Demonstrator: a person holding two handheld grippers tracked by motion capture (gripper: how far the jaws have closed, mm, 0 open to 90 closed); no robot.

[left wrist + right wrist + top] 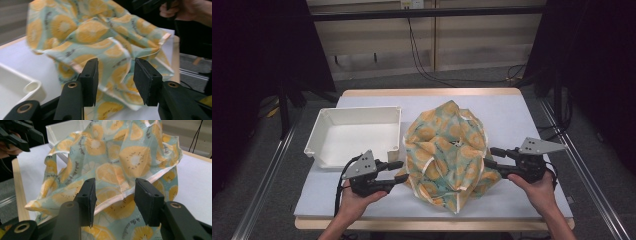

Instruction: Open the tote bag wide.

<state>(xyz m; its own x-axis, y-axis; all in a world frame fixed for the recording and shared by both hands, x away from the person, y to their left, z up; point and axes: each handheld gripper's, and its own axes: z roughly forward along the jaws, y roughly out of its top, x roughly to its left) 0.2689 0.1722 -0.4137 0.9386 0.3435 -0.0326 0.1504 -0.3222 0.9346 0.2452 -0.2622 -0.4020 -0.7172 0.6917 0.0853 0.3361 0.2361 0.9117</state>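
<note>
A teal cloth [447, 150] printed with orange fruit slices stands in a puffed, crumpled heap on the white table [512, 115]. My left gripper [401, 171] is at the heap's left lower edge. In the left gripper view its jaws [115, 72] stand apart, with the cloth [100, 32] just beyond them and nothing pinched. My right gripper [488, 156] is at the heap's right side. Its jaws [113, 192] are apart too, and a white-hemmed fold of the cloth [120, 157] shows through the gap without being pressed.
A white rectangular tray [357, 111] lies left of the cloth, its corner close to the left gripper [15, 82]. The table's wooden front edge runs under both hands. Metal rails flank the table and cables lie on the floor behind it.
</note>
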